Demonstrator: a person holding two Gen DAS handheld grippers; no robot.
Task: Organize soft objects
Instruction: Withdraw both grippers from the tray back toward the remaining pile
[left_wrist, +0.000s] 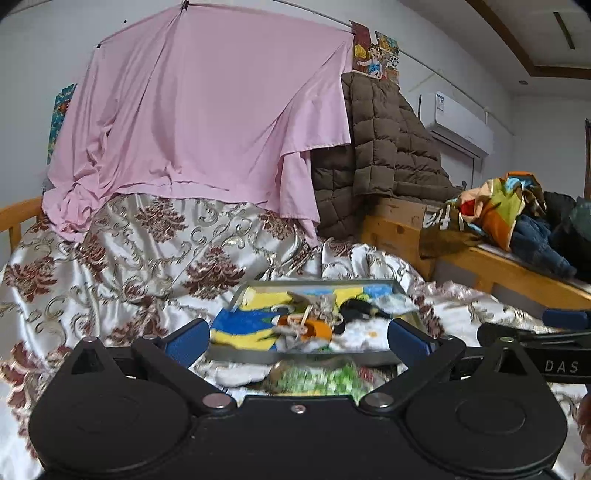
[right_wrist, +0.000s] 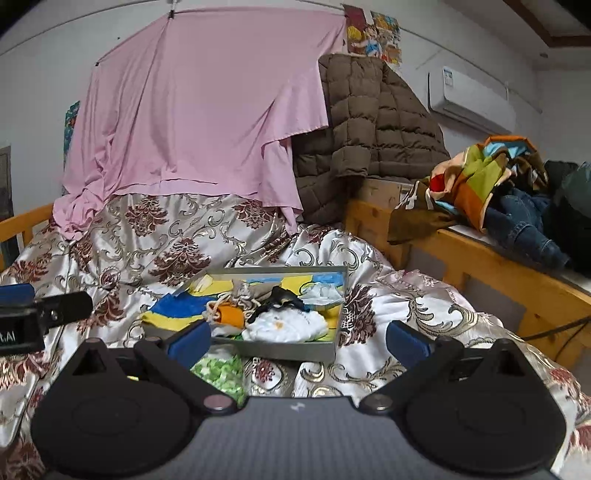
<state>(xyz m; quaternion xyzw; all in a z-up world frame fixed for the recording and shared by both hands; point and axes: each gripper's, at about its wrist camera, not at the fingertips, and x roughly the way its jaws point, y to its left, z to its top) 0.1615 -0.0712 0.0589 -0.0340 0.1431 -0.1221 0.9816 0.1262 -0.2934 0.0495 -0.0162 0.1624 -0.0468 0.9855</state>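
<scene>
Bedroom with a white wall, hung with a large pink sheet (right_wrist: 199, 110) and a brown quilted puffer jacket (right_wrist: 373, 122) beside it. Below, a bed draped in shiny silver satin bedspread with maroon floral damask pattern (right_wrist: 147, 229). Resting on the bedspread, a shallow grey rectangular metal tray (right_wrist: 295, 350) holding a jumble of soft items: blue-and-yellow cloth (right_wrist: 173, 310), small orange pouch with pale cord (right_wrist: 231, 315), white garment (right_wrist: 288, 325), black fabric piece (right_wrist: 282, 297). Just in front of the tray, touching its near edge, a green-and-white patterned soft bundle (right_wrist: 219, 369), blurred in the left wrist view (left_wrist: 317, 380). To the right, a wooden ledge (right_wrist: 480, 251) piled with multicoloured clothes (right_wrist: 480, 173) and denim.

Left hand-held gripper (left_wrist: 297, 336) spread wide, blue pads framing the tray, holding nothing. Right hand-held gripper (right_wrist: 297, 338) likewise wide apart and empty, left pad near the green bundle.
</scene>
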